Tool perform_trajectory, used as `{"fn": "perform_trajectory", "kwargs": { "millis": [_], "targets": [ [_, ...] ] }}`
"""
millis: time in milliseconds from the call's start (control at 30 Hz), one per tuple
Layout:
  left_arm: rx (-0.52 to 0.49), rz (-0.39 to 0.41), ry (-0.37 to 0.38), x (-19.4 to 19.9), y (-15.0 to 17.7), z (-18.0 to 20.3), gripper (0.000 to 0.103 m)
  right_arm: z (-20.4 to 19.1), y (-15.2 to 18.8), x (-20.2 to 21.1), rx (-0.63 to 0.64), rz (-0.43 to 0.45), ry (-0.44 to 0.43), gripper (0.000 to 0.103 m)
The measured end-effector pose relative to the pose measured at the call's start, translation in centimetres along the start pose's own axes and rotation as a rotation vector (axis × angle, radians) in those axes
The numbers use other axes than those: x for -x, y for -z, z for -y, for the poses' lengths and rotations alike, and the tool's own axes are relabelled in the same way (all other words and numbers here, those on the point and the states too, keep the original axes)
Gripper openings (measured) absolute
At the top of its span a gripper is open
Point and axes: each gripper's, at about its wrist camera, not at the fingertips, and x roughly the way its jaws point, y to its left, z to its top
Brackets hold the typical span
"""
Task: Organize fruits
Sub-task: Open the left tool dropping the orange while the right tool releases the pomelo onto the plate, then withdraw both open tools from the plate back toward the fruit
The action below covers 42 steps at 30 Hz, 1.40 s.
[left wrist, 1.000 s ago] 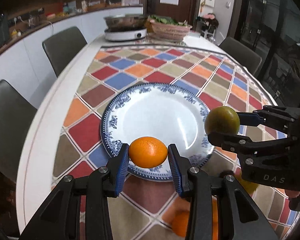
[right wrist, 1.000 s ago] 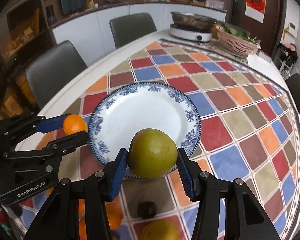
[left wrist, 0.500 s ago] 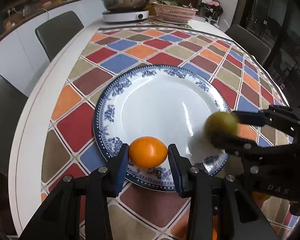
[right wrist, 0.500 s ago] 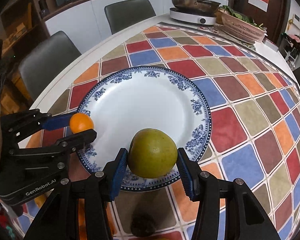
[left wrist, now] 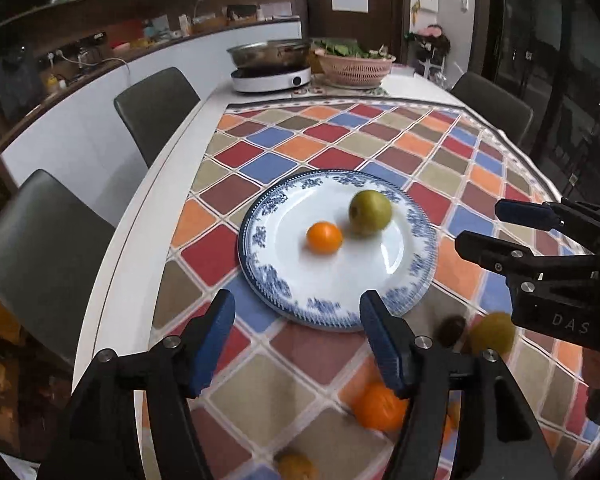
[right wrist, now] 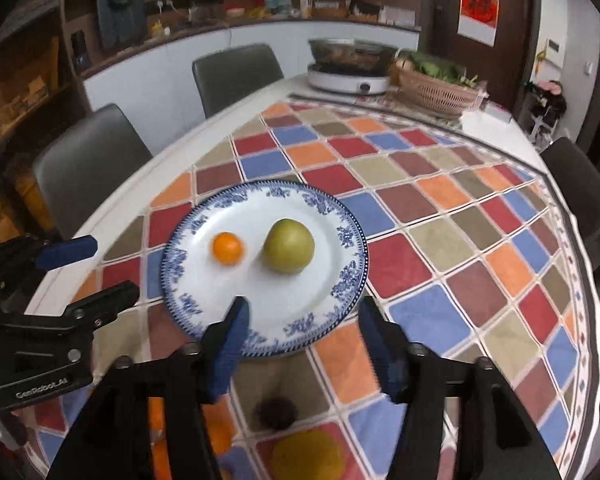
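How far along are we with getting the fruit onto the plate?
Done: an orange and a green fruit sit on the plate. In hand: nothing; the left gripper and right gripper are opening, empty. Left: the fruits near the table edge, including another orange and a yellow-green fruit.

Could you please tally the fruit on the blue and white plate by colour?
Orange: 1, the orange fruit
Green: 1, the green fruit
Total on the plate: 2
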Motion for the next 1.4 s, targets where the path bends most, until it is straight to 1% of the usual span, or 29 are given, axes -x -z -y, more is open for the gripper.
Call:
{"fn": "perform_trajectory", "kwargs": {
  "millis": [67,133,233,300,433,533,633,767,967,1233,1400],
  "targets": [
    [0.013,0.022,-0.012,1.6,1.0,0.1,0.07,-0.6,0.9,1.9,0.006,0.043,-0.002,0.064],
    [0.013,0.049,-0.037,3.1,1.9,0.3,0.07,-1.2,1.8,3.4,0.015,0.068,-0.005,0.064],
    [0.028,0.074,-0.063,5.0,3.4,0.4,0.077,-2.0,3.0,5.1,0.014,0.099,-0.005,0.064],
    [0.042,0.088,-0.062,6.2,4.5,0.4,0.078,-2.6,3.9,6.1,0.01,0.116,-0.005,0.071],
    [0.051,0.109,-0.084,7.9,6.5,0.6,0.079,-3.4,5.6,7.5,0.016,0.138,-0.009,0.071],
    [0.068,0.111,-0.087,8.8,7.7,0.6,0.08,-3.9,6.9,8.3,0.023,0.146,-0.004,0.071],
    [0.076,0.112,-0.092,9.4,8.7,0.8,0.08,-4.2,8.0,8.8,0.022,0.148,0.001,0.071],
    [0.054,0.126,-0.115,10.3,10.0,1.1,0.08,-4.4,9.3,9.4,0.004,0.149,0.002,0.071],
    [0.027,0.147,-0.151,10.9,11.9,1.6,0.081,-4.8,11.3,10.0,0.028,0.145,0.037,0.071],
    [0.016,0.15,-0.141,10.9,14.4,1.7,0.081,-5.6,13.1,9.6,0.071,0.122,0.036,0.071],
    [0.002,0.131,-0.14,10.1,15.3,1.8,0.081,-6.2,14.2,9.5,0.097,0.136,0.059,0.071]
  ]
}}
